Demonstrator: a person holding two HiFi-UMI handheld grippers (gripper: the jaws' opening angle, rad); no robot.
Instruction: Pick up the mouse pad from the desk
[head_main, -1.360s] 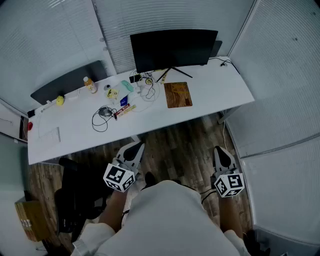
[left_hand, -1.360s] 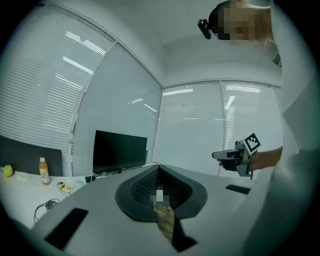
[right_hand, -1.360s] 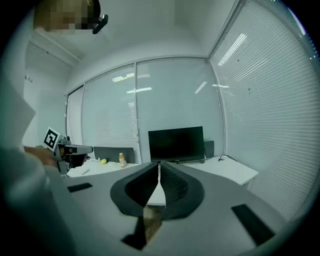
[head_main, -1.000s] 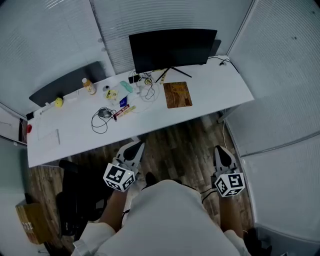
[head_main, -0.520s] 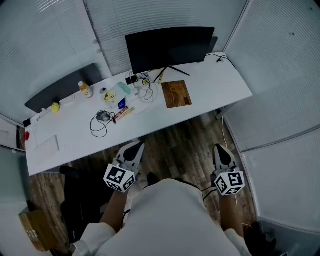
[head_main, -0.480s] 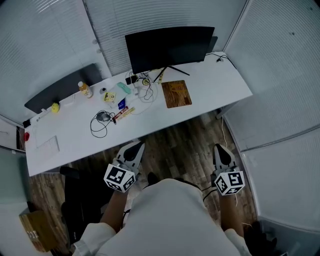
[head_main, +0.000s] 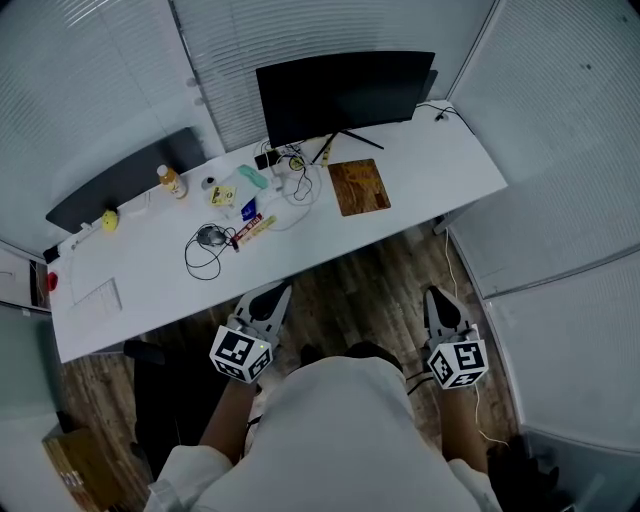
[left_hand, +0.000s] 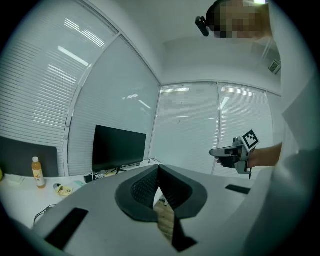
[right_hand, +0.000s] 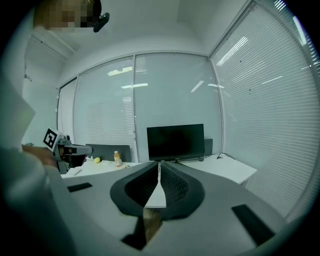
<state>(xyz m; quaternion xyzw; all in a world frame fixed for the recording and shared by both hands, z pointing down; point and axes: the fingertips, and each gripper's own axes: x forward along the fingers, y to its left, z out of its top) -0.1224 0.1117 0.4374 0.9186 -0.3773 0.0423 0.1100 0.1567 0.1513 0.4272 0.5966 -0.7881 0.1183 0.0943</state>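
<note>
Nearest me, my left gripper (head_main: 270, 298) and my right gripper (head_main: 441, 303) hang low before my body, over the wooden floor (head_main: 372, 283). Each has its jaws pressed together with nothing between them. Beyond them stands the white desk (head_main: 440, 172), well apart from both tips. The brown mouse pad (head_main: 359, 186) lies flat on it, just in front of the monitor (head_main: 345, 90) and right of the tangle of cables (head_main: 290, 180). I judge this to be the approach, with nothing reached yet. Next I need to close in, spread one pair of jaws, probably the right, and catch the pad's near edge.
</note>
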